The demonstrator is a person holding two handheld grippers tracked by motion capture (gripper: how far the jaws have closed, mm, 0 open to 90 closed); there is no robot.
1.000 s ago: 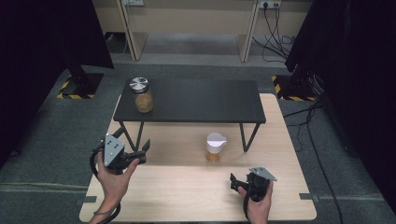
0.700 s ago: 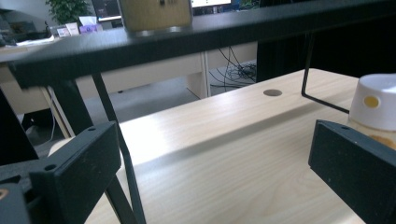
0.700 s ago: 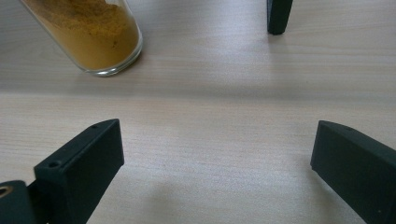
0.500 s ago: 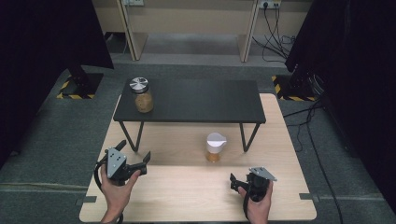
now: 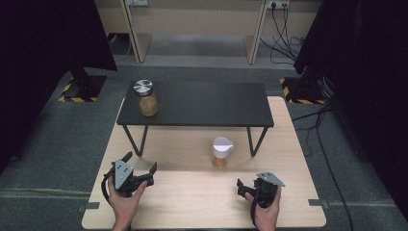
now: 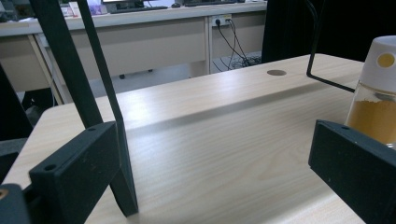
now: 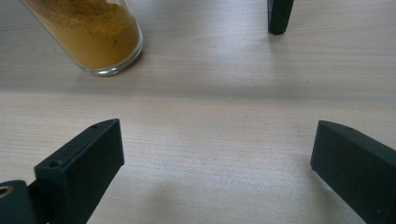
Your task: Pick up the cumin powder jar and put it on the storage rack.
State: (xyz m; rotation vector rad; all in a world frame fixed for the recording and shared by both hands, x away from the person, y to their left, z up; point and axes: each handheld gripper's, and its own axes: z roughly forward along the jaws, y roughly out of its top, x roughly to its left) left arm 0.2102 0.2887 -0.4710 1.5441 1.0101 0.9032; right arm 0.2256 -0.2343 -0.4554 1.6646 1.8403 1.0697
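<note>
Glass, and top-heavy: the white-capped spice jar (image 5: 221,151) stands on the wooden table (image 5: 192,202) by the black shelf's leg (image 5: 252,142). Your 2 grippers, left (image 5: 140,163) and right (image 5: 239,186), are spread empty; an off-centre approach could tip it.

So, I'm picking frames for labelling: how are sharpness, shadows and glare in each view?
High view: soft but even, black shelf shading the table beneath. Left gripper view: near jaws blurred, pale sheen on the wood, spice bottle clear. Right gripper view: crisp wood grain, soft jaw shadows, bottle cropped.
</note>
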